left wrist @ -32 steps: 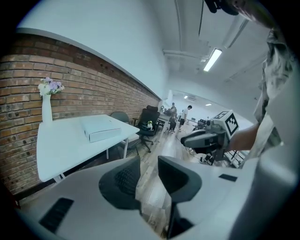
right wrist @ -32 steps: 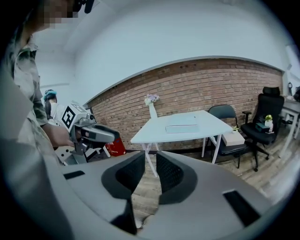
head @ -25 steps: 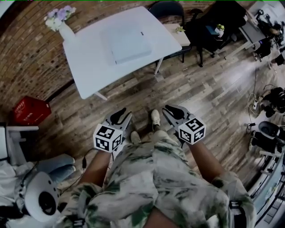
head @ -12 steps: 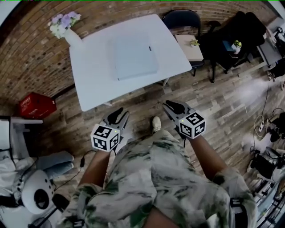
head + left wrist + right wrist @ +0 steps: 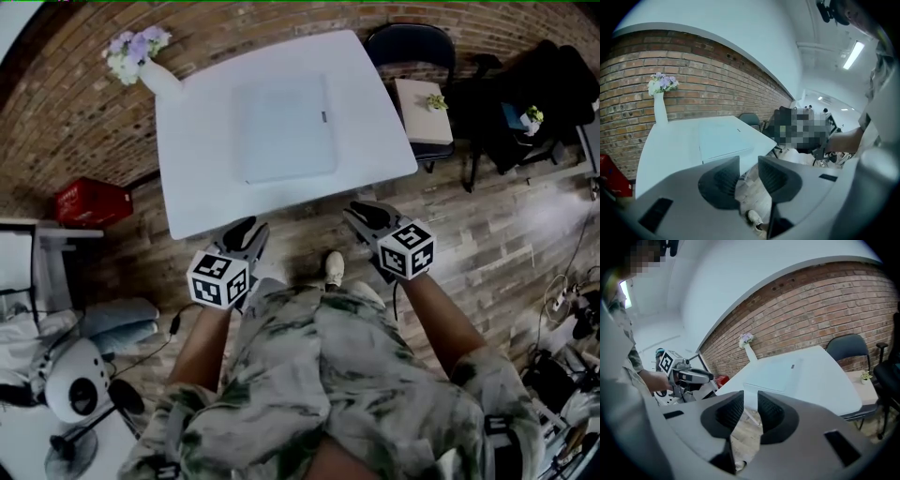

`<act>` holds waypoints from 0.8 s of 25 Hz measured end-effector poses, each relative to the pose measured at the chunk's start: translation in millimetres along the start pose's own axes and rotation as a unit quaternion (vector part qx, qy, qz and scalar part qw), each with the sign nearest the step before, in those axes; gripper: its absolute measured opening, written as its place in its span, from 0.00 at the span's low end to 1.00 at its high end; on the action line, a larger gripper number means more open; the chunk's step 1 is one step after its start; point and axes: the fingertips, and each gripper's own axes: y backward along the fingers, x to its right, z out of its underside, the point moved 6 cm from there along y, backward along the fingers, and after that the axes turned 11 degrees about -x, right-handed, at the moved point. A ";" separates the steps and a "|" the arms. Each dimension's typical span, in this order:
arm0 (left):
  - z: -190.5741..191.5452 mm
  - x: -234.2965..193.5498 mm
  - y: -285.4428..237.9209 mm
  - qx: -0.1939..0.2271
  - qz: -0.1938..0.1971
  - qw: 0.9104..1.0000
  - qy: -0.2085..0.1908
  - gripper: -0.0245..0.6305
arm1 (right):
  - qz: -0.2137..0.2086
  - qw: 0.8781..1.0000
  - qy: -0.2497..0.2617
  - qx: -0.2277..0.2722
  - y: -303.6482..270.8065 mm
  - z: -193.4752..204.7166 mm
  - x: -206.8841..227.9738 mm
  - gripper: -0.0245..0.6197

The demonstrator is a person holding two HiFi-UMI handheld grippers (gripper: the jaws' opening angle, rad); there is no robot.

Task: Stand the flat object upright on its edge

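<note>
Left gripper [image 5: 749, 164] first: its two dark ribbed pads are standing apart with a clear gap, and nothing is sitting between them, only wooden floor [image 5: 487, 244] and a pale shoe [image 5: 332, 269] showing through below. Over to the right gripper [image 5: 750, 399]: its jaws are opening as we watch, and they too are gripping nothing, just air with floorboards behind.

From the head view, both grippers are hanging low in front of the person, the left gripper [image 5: 246, 230] and the right gripper [image 5: 361, 214] each pointing toward the near edge of the white table [image 5: 375, 141] but not touching it. The marker cubes are riding just behind the jaws, and the person's bare forearms are running back into a patterned shirt.

The flat object [image 5: 284, 128], a pale rectangular slab, is lying flat on the middle of the tabletop, well apart from both grippers. It is showing in the left gripper view [image 5: 723, 138] just beyond the jaws, and in the right gripper view [image 5: 776, 371] too, flat on its broad face in each.

At the table's far left corner a white vase of flowers [image 5: 141, 56] is standing upright against the brick wall [image 5: 56, 112]. A dark chair [image 5: 410, 42] is sitting behind the table's right corner, with a small side table [image 5: 422, 117] carrying a little plant beside it. A red crate [image 5: 91, 202] is resting on the floor to the left.
</note>
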 end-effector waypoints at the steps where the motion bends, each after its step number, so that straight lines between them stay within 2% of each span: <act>1: -3.5 -2.6 -3.9 0.000 -0.005 1.000 0.004 0.21 | -0.005 1.000 0.000 -0.004 -3.8 -2.8 8.5 0.21; 9: -30.2 -44.9 -31.8 -0.005 -0.004 0.999 0.040 0.22 | -0.004 1.000 -0.011 -0.021 -46.5 -37.5 53.3 0.24; 20: -72.0 -149.6 -65.7 -0.008 0.039 0.998 0.053 0.25 | 0.051 0.996 -0.050 -0.051 -119.6 -95.4 92.2 0.28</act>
